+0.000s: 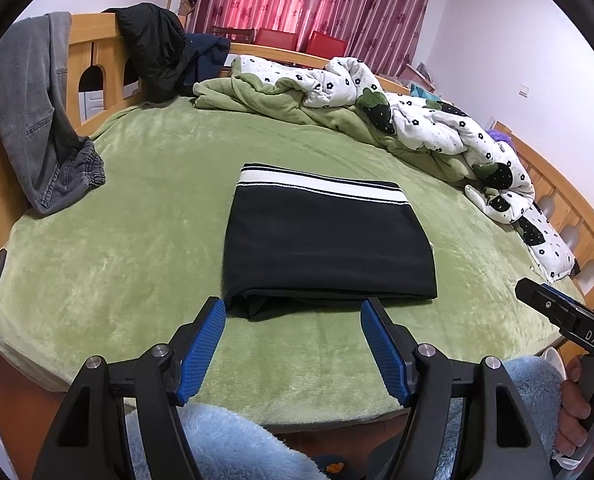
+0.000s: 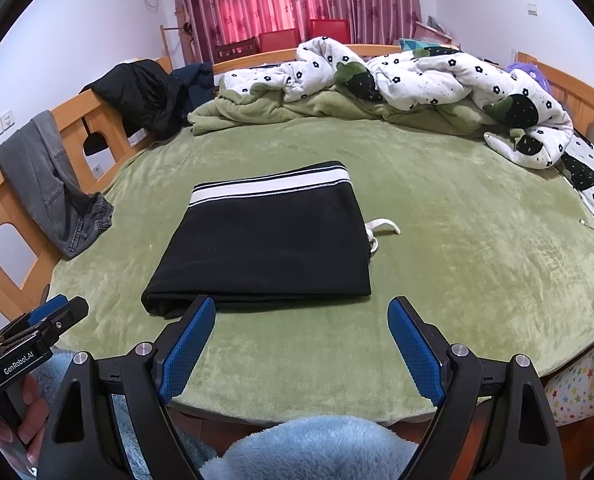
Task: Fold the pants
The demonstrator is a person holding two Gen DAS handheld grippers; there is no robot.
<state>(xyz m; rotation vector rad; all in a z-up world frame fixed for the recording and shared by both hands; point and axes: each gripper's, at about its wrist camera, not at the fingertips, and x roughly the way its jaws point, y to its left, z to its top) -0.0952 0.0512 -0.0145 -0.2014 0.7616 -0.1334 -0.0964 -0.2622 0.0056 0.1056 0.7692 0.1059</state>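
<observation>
Black pants (image 1: 329, 244) with a white striped waistband lie folded into a flat rectangle on the green bed cover (image 1: 137, 216). In the right wrist view the same pants (image 2: 265, 240) show a white drawstring (image 2: 383, 226) sticking out at their right edge. My left gripper (image 1: 293, 310) hovers just short of the pants' near folded edge, open, with nothing between its blue pads. My right gripper (image 2: 301, 308) is also open and empty, near that same edge. Each gripper also appears at the edge of the other's view: right gripper (image 1: 537, 294), left gripper (image 2: 63, 306).
A crumpled white flowered quilt (image 1: 437, 120) over a green blanket lies along the far and right side. Grey jeans (image 1: 37, 128) and a dark jacket (image 1: 157, 48) hang on the wooden bed rail (image 1: 93, 40). Light blue fleece sleeves (image 2: 317, 448) fill the bottom of both views.
</observation>
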